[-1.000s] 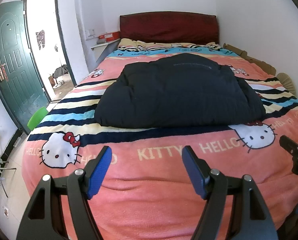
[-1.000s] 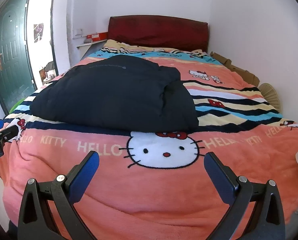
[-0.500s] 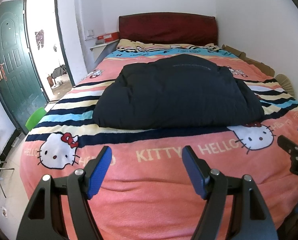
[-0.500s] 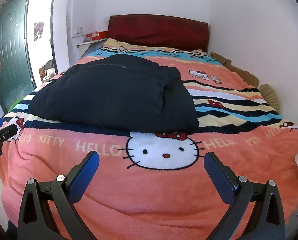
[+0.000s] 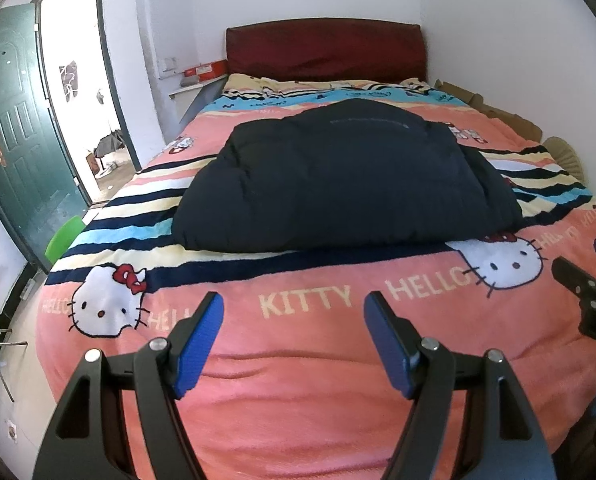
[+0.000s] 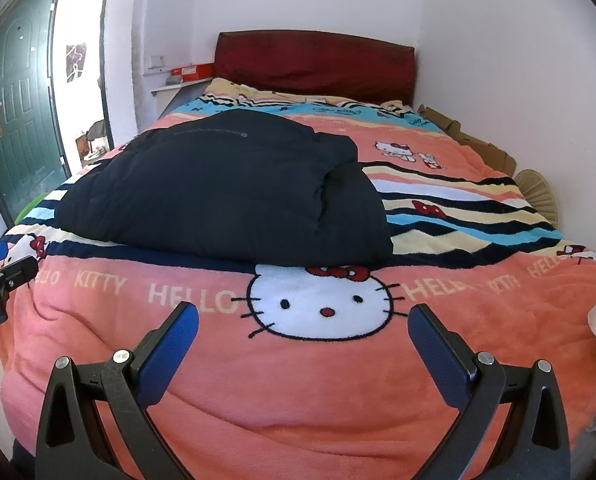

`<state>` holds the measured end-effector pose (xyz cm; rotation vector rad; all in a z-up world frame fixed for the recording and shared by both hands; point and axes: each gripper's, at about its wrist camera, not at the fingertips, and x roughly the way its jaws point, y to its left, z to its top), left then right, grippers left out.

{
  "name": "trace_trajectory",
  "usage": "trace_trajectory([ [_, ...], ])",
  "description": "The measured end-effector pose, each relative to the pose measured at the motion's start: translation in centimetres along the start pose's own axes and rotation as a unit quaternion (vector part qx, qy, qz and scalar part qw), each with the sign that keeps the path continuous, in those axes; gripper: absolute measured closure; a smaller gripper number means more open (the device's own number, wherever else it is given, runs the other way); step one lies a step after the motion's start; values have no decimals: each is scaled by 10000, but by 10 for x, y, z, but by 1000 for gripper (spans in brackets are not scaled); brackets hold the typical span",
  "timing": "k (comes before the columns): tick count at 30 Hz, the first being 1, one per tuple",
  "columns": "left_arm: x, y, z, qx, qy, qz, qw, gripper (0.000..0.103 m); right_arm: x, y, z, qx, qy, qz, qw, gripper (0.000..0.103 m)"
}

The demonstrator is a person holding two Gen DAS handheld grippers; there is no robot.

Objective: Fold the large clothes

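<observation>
A dark navy padded jacket (image 5: 346,176) lies folded into a thick bundle in the middle of the bed; it also shows in the right wrist view (image 6: 225,184). My left gripper (image 5: 293,336) is open and empty above the foot of the bed, well short of the jacket. My right gripper (image 6: 304,340) is open and empty, also over the foot of the bed, apart from the jacket. Each gripper shows at the edge of the other's view: the right gripper (image 5: 590,292) and the left gripper (image 6: 1,280).
The bed carries a pink Hello Kitty blanket (image 5: 298,360) with striped bands and a dark red headboard (image 5: 326,50). An open green door (image 5: 13,132) and doorway are on the left. A white wall (image 6: 518,80) and cardboard (image 6: 470,140) run along the right.
Both views have shifted slightly, with the jacket sitting a little higher in frame. The jacket itself has not moved and both grippers stay open.
</observation>
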<state>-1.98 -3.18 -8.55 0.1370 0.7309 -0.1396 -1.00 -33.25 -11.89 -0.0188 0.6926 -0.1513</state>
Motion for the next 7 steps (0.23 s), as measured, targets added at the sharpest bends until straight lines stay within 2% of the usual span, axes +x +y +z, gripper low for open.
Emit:
trace_trajectory([
  [7, 3, -1, 0, -17, 65, -48, 10000, 32, -1, -3, -1, 34, -8, -35, 10000, 0],
])
